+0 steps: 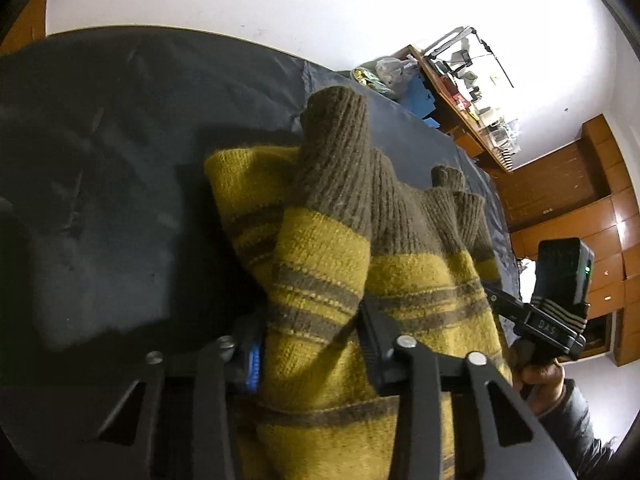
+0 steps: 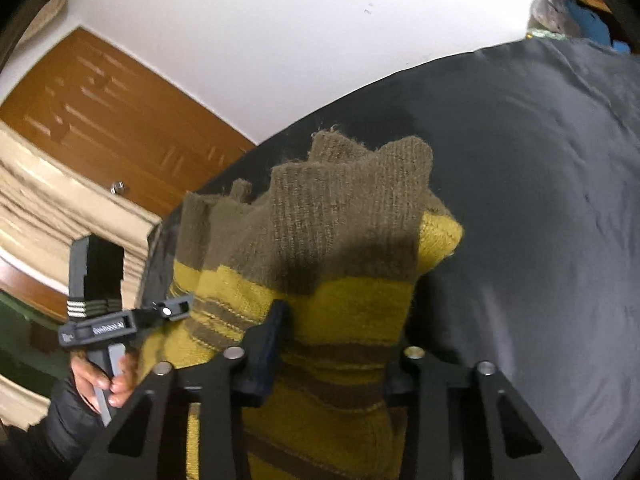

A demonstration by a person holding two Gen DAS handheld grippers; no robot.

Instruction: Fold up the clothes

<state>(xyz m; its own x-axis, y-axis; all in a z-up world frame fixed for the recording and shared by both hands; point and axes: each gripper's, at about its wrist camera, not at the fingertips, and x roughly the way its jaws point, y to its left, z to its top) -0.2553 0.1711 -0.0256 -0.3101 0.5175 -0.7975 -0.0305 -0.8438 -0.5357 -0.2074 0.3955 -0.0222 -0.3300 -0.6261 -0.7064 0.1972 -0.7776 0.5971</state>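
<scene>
Bedding first: one dark, smooth sheet (image 2: 540, 200), faintly creased, spreads beyond both sets of jaws. One sweater (image 1: 320, 272) — fuzzy mustard knit, brown stripes, ribbed brown hem — bunches up between them. Left gripper (image 1: 310, 352) and right gripper (image 2: 340, 356), two black tools, each clamp a thick fold of it.

Both tools (image 1: 312, 344) (image 2: 336, 360) clamped, side by side
</scene>
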